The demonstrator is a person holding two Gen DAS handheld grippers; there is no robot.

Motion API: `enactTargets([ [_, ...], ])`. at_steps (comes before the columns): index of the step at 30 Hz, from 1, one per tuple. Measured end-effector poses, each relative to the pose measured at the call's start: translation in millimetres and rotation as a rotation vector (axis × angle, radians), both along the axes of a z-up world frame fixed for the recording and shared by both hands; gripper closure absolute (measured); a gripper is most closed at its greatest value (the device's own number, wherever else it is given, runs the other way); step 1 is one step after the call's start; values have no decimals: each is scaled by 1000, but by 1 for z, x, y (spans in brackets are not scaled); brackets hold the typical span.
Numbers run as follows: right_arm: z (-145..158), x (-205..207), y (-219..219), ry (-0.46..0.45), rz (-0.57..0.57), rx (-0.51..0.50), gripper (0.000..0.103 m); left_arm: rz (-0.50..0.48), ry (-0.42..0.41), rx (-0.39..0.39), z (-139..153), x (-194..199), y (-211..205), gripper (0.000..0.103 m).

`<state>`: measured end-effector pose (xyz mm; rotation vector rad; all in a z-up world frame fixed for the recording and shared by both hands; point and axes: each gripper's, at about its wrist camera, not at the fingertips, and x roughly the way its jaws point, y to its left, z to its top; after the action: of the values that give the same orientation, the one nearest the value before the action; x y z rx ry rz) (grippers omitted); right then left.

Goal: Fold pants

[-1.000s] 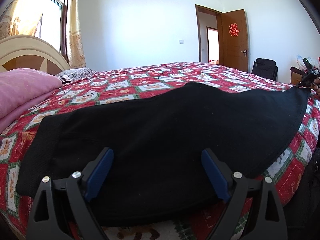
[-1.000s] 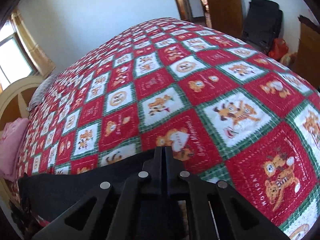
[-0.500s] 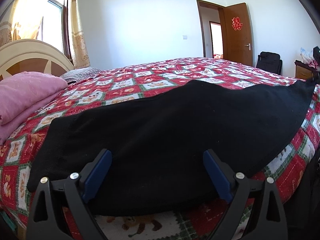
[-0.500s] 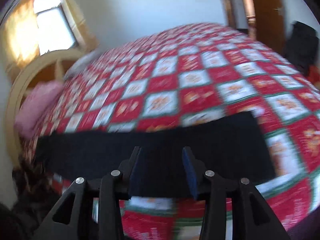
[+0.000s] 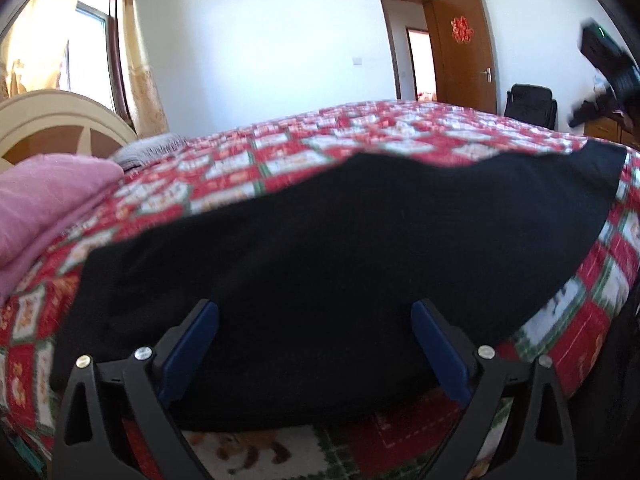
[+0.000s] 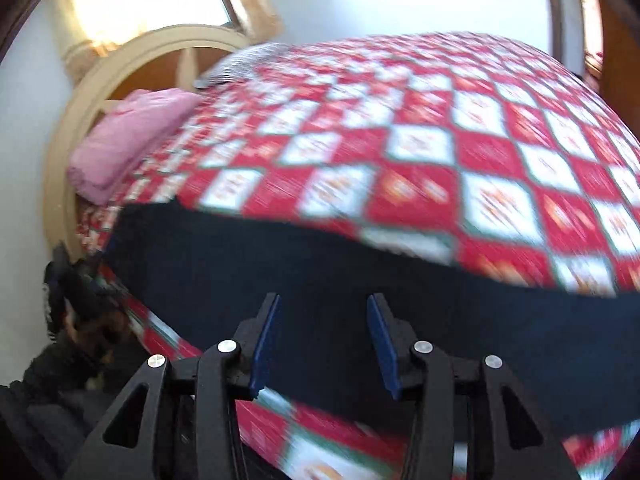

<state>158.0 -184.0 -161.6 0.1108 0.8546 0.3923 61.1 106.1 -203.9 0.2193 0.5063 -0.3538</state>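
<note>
The left tool [image 5: 314,344] stood with its blue pads spread wide, gripping nothing, poised over the near edge of the black pants [image 5: 340,248]. The right tool [image 6: 322,332] was likewise parted and empty, above the same dark cloth [image 6: 360,280]. The pants lay flat in a long band along the near side of the bed [image 5: 380,136], on its red checked quilt, with a pink blanket [image 5: 44,200] near the headboard. The lengthwise fold looked done; the next move probably called for pinching one end and carrying it across to the other.
</note>
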Motion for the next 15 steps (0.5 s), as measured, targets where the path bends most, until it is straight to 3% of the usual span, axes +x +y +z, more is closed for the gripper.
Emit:
enactTargets([
  [2, 6, 22, 35, 2, 58, 14, 57, 11, 11, -54, 0, 0, 8, 1],
  [5, 8, 54, 85, 35, 142, 59, 57, 24, -21, -16, 6, -1, 8, 1],
  [7, 4, 72, 117, 48, 177, 65, 57, 36, -34, -31, 12, -1, 14, 1],
  [10, -5, 92, 146, 90, 197, 116, 57, 71, -63, -77, 21, -2, 26, 1],
  [15, -28, 133, 167, 202, 138, 257, 57, 113, -75, -106, 26, 12, 36, 1],
])
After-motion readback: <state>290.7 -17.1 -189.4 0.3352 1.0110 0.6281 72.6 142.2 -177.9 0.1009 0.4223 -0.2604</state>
